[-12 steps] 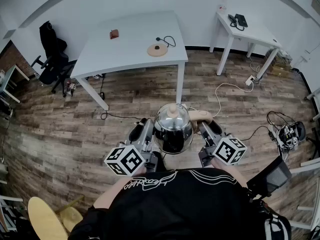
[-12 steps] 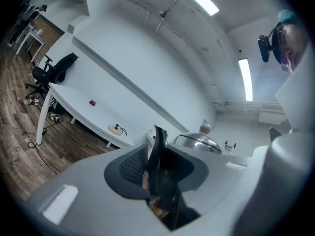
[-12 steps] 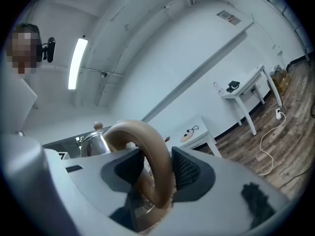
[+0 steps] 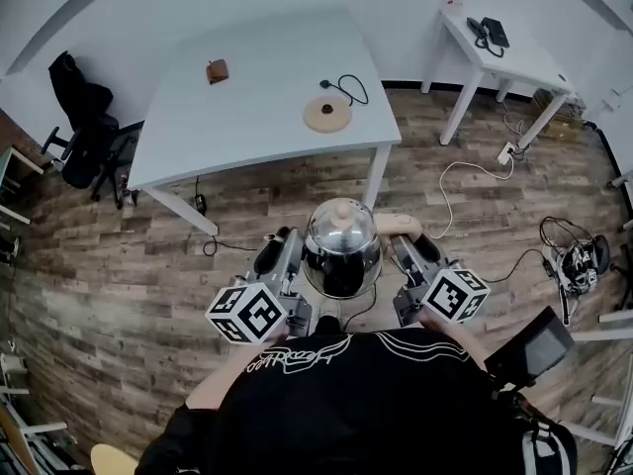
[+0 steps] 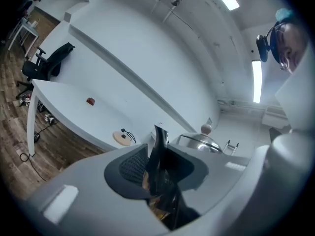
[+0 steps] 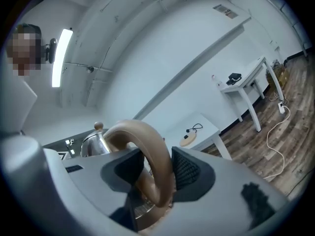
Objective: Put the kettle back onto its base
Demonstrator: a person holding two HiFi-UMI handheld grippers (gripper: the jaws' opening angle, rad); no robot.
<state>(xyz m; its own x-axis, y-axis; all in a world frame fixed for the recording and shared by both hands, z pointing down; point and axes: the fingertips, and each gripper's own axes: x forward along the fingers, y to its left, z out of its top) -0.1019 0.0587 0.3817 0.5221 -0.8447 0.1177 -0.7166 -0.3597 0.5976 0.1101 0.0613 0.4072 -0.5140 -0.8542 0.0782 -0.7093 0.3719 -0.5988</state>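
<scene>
The kettle point(image 4: 341, 248) is off the counter point(image 4: 257, 117). It hangs upright in the air over the wooden floor point(image 4: 119, 265), close in front of my operator's chest and short of the counter's near edge. It has a shiny domed steel body with a pale knob on the lid. In the left gripper view the lid and knob point(image 5: 199, 141) rise just behind the fingers.

The left gripper point(image 4: 282, 260) comes in from the kettle's left side. Its fingers point(image 5: 129, 167) are closed partway and pinch the thin dark spout point(image 5: 160, 156), which stands up between the two pads.

The right gripper point(image 4: 415, 255) is on the other side. Its fingers point(image 6: 189, 171) stand wider and clamp the thick tan handle point(image 6: 147, 151), which arches up and over between them. Both grippers lie about level, and the kettle is carried between them.

The base point(image 4: 327, 114) is a round tan disc. It sits bare on the counter near the right edge, toward the near right corner, with its black cord point(image 4: 346, 87) coiled just beyond it. A small brown thing point(image 4: 217, 70) lies well apart from the base, toward the far left part of the counter.

A dark office chair point(image 4: 84, 117) stands off the counter's left edge. A smaller counter point(image 4: 504, 52) at the far right carries a dark phone-like object point(image 4: 492, 31). Loose cables point(image 4: 465, 181) trail over the floor to the right.
</scene>
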